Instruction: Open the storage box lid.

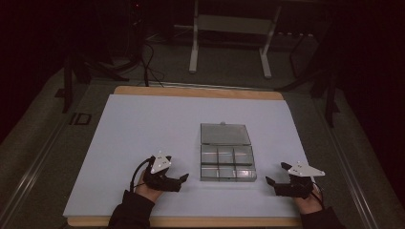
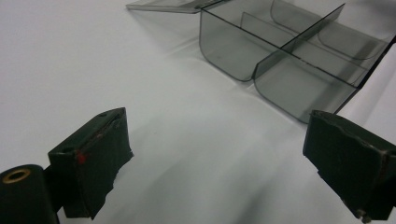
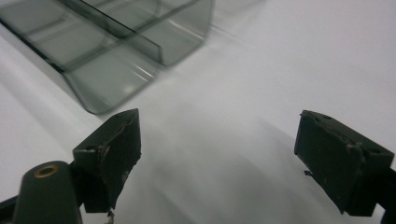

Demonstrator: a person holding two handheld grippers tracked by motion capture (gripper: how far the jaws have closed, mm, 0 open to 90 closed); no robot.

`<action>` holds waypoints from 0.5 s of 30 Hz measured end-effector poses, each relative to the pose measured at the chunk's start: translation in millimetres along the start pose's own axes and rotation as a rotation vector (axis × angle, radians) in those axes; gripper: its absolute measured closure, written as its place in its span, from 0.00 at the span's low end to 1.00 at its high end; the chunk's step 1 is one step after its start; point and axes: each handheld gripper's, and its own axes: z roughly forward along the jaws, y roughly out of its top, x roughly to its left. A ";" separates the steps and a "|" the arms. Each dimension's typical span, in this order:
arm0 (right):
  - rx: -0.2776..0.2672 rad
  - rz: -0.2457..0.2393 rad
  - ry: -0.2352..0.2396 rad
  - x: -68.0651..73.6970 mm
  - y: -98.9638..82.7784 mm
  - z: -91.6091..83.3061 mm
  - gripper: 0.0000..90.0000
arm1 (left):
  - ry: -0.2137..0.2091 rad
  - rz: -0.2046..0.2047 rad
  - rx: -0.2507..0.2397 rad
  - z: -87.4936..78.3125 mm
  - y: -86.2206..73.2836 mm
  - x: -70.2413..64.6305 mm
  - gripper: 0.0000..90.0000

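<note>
A clear compartment box (image 1: 228, 164) is seen lying on the white sheet (image 1: 143, 124) that covers the desk (image 1: 200, 91), right of the middle and toward the near edge. Its lid (image 1: 225, 134) is folded open and laid flat on the far side. The tray is split by dividers into small cells; nothing can be made out in them.

The left tool (image 1: 183, 180) is held low over the sheet, just left of the box's near corner, apart from it. In the left gripper view its jaws are spread wide with bare sheet between them (image 2: 215, 154), and the box (image 2: 285, 60) is seen ahead, to the right.

The right tool (image 1: 277, 174) is held to the box's right, near but not touching. Its jaws are likewise apart and nothing is gripped (image 3: 217, 154); a box corner (image 3: 116, 51) is seen ahead on the left, slightly blurred.
</note>
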 end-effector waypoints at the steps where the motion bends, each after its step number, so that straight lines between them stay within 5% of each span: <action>1: -0.004 0.006 -0.003 -1.2 -0.7 -1.1 0.16 | 0.010 0.002 0.000 -1.3 -0.7 0.5 0.10; 7: -0.030 0.046 -0.043 -6.8 -3.6 -5.1 0.16 | 0.037 -0.018 -0.012 -3.3 -3.6 2.5 0.10; 15: -0.045 0.110 -0.068 -11.7 -5.5 -6.1 0.16 | 0.088 0.010 -0.030 -4.5 -5.2 -2.3 0.10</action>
